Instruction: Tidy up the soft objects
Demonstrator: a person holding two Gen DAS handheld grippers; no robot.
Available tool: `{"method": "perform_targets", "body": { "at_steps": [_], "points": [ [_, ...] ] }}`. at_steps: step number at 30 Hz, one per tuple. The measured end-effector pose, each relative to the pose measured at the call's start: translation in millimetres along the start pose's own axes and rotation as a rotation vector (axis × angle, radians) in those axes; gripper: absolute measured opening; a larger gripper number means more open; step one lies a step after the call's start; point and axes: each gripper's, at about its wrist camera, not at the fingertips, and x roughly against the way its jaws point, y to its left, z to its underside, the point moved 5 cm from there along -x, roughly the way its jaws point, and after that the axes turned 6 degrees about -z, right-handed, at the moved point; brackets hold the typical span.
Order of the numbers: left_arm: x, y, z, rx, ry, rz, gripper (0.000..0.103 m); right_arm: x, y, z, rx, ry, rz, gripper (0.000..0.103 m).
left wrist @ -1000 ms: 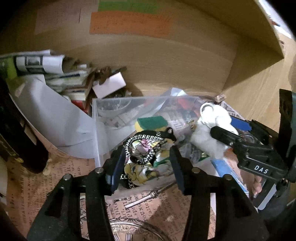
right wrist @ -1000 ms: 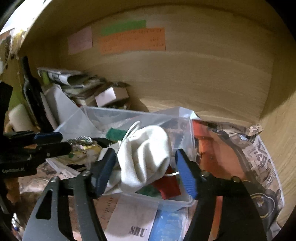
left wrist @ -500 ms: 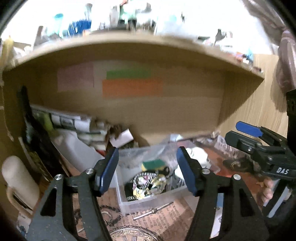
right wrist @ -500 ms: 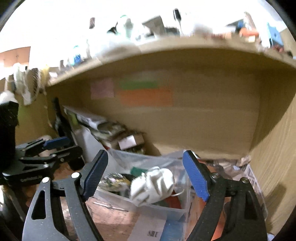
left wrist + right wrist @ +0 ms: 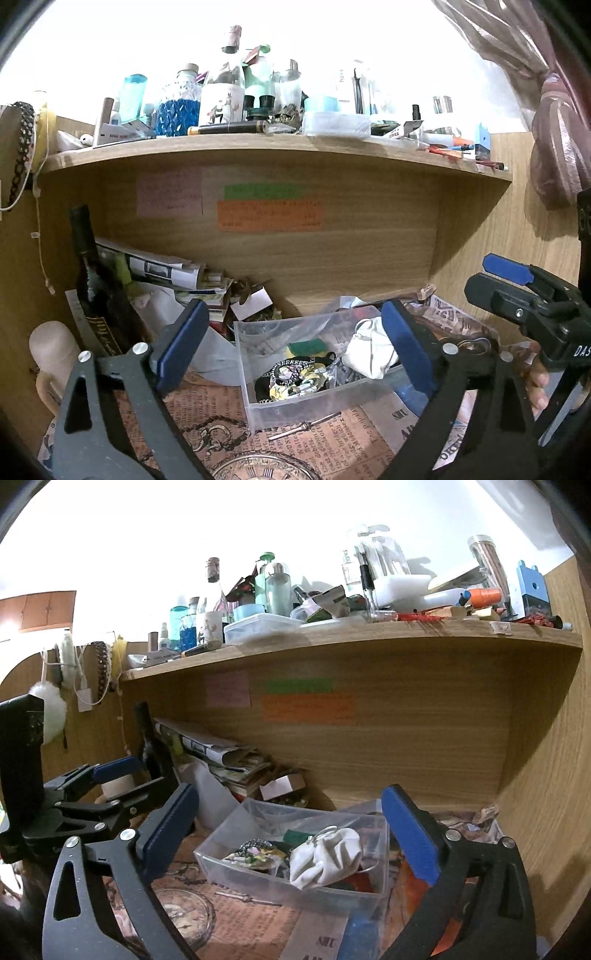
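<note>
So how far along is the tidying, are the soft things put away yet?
Mostly, it seems. The white cloth pouch and the patterned fabric piece already lie in the clear plastic bin, beside a green sponge. Nothing is in hand: the left gripper and right gripper are both open, away from the bin. A white fluffy pom-pom hanging on the left may be left.

home | cluttered wooden shelf (image 5: 280,147) | bottles (image 5: 229,85) | sticky notes (image 5: 269,218)
</note>
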Motion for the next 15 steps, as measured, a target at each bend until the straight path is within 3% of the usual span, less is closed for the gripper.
{"method": "perform_targets", "body": {
  "at_steps": [15],
  "points": [
    [12,-1,1,0.002,-0.016,0.005,0.103,10,10,1,-0.006,-0.018,0.023,0.103]
  ]
}}
